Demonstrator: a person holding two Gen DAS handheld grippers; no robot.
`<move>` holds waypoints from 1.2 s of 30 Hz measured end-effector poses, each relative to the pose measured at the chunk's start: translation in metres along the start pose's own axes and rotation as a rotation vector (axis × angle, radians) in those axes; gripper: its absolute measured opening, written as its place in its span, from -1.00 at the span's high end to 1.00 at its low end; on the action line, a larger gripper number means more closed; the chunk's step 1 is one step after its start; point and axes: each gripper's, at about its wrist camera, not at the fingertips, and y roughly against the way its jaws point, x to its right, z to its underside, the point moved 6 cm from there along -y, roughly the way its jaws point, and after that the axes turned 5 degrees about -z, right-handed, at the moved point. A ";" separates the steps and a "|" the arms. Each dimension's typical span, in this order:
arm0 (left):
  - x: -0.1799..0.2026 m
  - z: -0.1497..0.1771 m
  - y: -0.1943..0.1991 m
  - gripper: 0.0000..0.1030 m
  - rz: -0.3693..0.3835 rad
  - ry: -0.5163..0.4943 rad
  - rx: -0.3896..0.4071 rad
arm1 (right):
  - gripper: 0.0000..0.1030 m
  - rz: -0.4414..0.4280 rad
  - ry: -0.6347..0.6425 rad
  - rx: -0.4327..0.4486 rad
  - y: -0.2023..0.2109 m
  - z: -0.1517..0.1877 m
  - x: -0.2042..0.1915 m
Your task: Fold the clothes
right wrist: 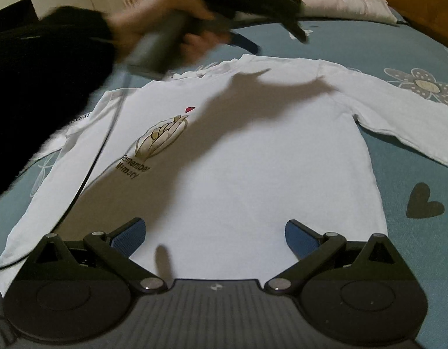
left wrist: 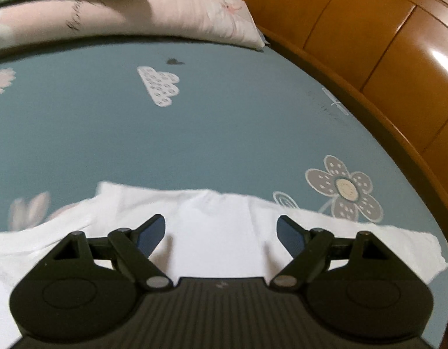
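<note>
White long-sleeve shirt (right wrist: pixel 253 160) flat on bed (right wrist: pixel 413 174). Your left claw (left wrist: pixel 221 232) open, empty, above collar edge. Your right claw (right wrist: pixel 215 235) open, empty, over hem.

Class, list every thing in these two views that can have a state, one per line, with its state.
White long-sleeved shirt: spread flat on the bed, print up, not yet folded.
Left tongs: open, empty, above the shirt.
Right tongs: open, empty, at the shirt's hem.
Pillow: lying by the headboard.

Left gripper (left wrist: pixel 221 232), right gripper (right wrist: pixel 215 235): jaws wide, empty.
</note>
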 end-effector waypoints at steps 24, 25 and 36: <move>-0.074 0.201 0.126 -0.66 -0.393 0.091 -0.079 | -1.00 0.098 -0.058 0.042 -0.012 -0.007 0.001; -0.074 0.203 0.125 -0.67 -0.406 0.077 -0.062 | -1.00 0.098 -0.058 0.042 -0.012 -0.007 0.002; -0.109 0.173 0.099 -0.71 -0.427 0.147 0.033 | -1.00 0.115 -0.072 0.032 -0.010 -0.008 0.000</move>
